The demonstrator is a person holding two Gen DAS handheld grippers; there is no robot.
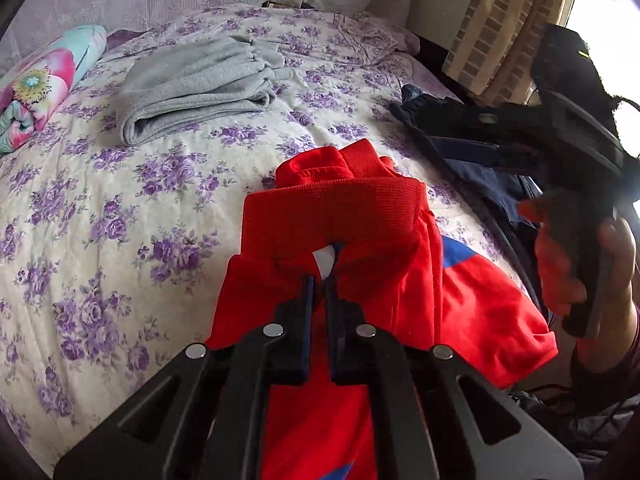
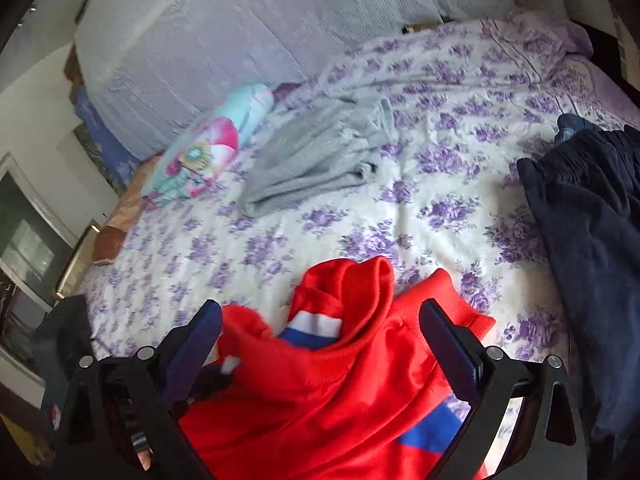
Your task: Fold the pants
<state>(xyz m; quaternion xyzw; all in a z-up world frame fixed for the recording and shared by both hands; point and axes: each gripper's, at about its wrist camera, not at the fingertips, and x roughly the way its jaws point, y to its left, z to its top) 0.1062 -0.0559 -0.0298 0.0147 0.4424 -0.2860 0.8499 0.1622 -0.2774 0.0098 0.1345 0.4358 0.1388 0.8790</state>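
On my bed (image 1: 120, 208) I count three pairs of pants: one red (image 1: 340, 216), one grey, folded (image 1: 200, 84), one navy (image 2: 592, 216). One rolled floral blanket (image 1: 44, 84). I hold two tools: left tool (image 1: 320, 280), right tool (image 2: 320, 340).

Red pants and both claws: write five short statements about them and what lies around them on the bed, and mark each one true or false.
1. The left claw is shut on the red pants. True.
2. The right claw is shut on the red pants. False: its jaws stand wide open, with the fabric lying between them.
3. A grey garment lies folded farther back on the bed. True.
4. The dark navy garment lies on top of the red pants. False: it lies apart, off to the right.
5. The floral bedsheet is printed with green leaves. False: it has purple flowers on a pale ground.
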